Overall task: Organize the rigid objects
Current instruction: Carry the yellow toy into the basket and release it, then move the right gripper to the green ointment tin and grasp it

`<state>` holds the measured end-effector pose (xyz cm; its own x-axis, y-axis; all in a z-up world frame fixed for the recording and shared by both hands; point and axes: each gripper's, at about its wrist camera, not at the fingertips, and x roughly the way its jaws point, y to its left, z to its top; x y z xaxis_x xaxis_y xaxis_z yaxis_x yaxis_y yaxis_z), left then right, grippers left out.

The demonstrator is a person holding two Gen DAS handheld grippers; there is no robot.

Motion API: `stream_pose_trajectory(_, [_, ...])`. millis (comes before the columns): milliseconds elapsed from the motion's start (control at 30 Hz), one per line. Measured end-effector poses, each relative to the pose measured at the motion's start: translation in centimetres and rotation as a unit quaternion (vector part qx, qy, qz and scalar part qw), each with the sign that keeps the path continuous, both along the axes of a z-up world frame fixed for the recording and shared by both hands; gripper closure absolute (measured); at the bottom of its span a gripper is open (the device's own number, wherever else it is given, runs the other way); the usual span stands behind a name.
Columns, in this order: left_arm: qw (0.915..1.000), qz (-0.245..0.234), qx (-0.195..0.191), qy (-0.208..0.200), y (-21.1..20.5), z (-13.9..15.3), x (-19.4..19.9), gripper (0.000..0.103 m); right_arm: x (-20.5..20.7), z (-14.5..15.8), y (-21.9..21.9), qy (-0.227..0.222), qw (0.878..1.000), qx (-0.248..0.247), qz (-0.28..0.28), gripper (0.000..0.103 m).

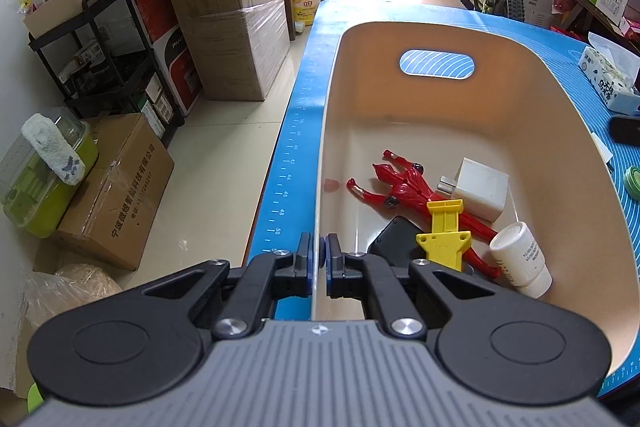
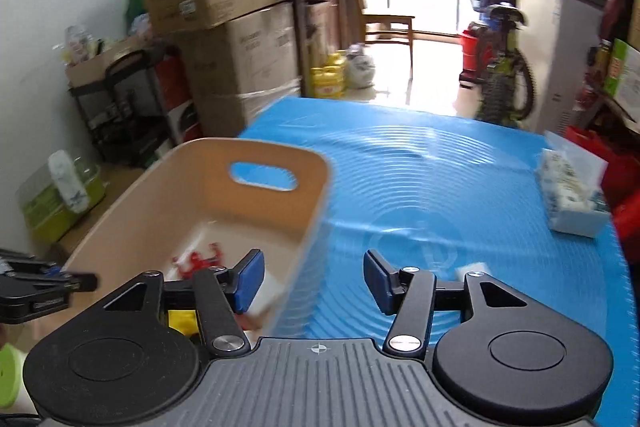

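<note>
The left gripper (image 1: 320,251) is clamped on the near left rim of the beige bin (image 1: 532,131), its two blue pads pinching the thin wall from either side. The bin sits on a blue mat (image 1: 298,131) by the mat's left edge. Inside, at the near end, lie a red figure (image 1: 404,187), a white charger (image 1: 482,193) just beside it, a yellow plastic piece (image 1: 444,235) lying across the figure, a white bottle (image 1: 520,255) on its side against the right wall, and a black item (image 1: 390,239) partly hidden under the yellow piece. The right gripper (image 2: 314,281) is released, with nothing between its pads; it hangs over the bin's right wall, one pad above the bin's inside and the other above the mat (this view is motion-blurred). A small white object (image 2: 472,271) lies on the mat behind its right finger, too blurred to identify. A tissue pack (image 2: 572,195) rests near the mat's right edge, well apart from the bin. In the left view a green round thing (image 1: 633,182) sits on the mat to the right of the bin.
</note>
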<state>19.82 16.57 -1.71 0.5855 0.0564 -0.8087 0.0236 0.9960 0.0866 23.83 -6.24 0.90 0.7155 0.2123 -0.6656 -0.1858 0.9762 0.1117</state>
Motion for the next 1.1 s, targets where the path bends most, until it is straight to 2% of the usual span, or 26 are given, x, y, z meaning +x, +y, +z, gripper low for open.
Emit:
stream_pose_trajectory(67, [1.0, 0.0, 0.0, 0.0, 0.0, 0.0, 0.0, 0.096, 0.4, -0.3, -2.6, 0.01, 0.999, -0.001, -0.034, 0.036])
stream_pose_trajectory(167, [1.0, 0.0, -0.001, 0.0, 0.1, 0.0, 0.0, 0.096, 1.0, -1.5, -6.0, 0.03, 0.997, -0.005, -0.073, 0.027])
stream_pose_trajectory(367, [1.0, 0.001, 0.001, 0.001, 0.2, 0.0, 0.1, 0.096, 3.1, -5.2, -10.1, 0.093, 0.988, -0.056, -0.111, 0.027])
stream_pose_trajectory(600, [1.0, 0.002, 0.004, 0.001, -0.3, -0.1, 0.0, 0.096, 3.2, -8.0, -12.3, 0.111, 0.983, -0.077, -0.122, 0.023])
stream_pose_trajectory(900, [1.0, 0.002, 0.003, 0.0, -0.3, -0.1, 0.0, 0.096, 3.9, -11.5, -15.7, 0.157, 0.972, -0.03, -0.171, 0.023])
stream_pose_trajectory(1100, [1.0, 0.002, 0.006, 0.0, -0.3, -0.1, 0.0, 0.095, 3.7, -12.6, -15.1, 0.141, 0.977, -0.052, -0.151, 0.018])
